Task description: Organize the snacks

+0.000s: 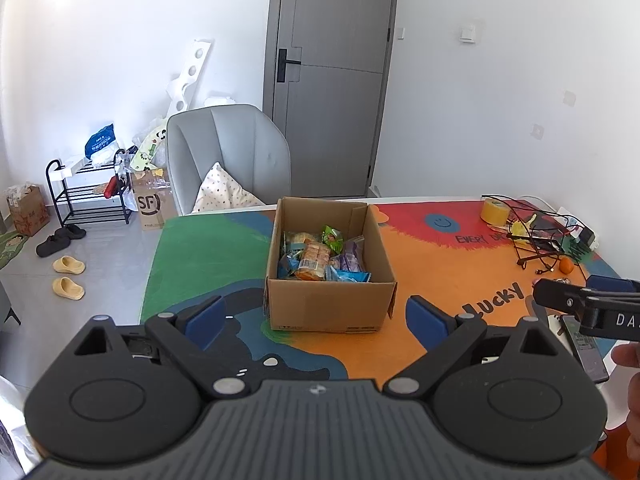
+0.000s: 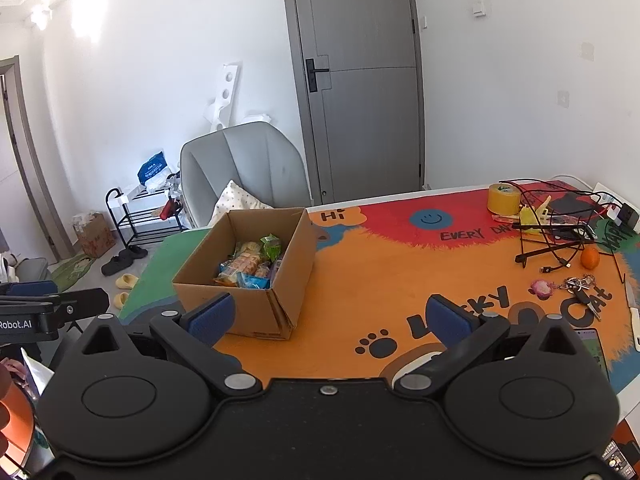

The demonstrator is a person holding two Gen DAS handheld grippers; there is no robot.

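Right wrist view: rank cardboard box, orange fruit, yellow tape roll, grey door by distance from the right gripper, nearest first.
1. Brown cardboard box of snacks: just ahead-left of the open right gripper, beside its left finger.
2. Small orange fruit: right side of the mat, by the black cables.
3. Yellow tape roll: far right edge of the table.
4. Grey door: back wall, beyond the table.

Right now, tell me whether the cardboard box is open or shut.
Open. The cardboard box stands upright with its top uncovered, and both wrist views look straight in at snack packets piled inside.
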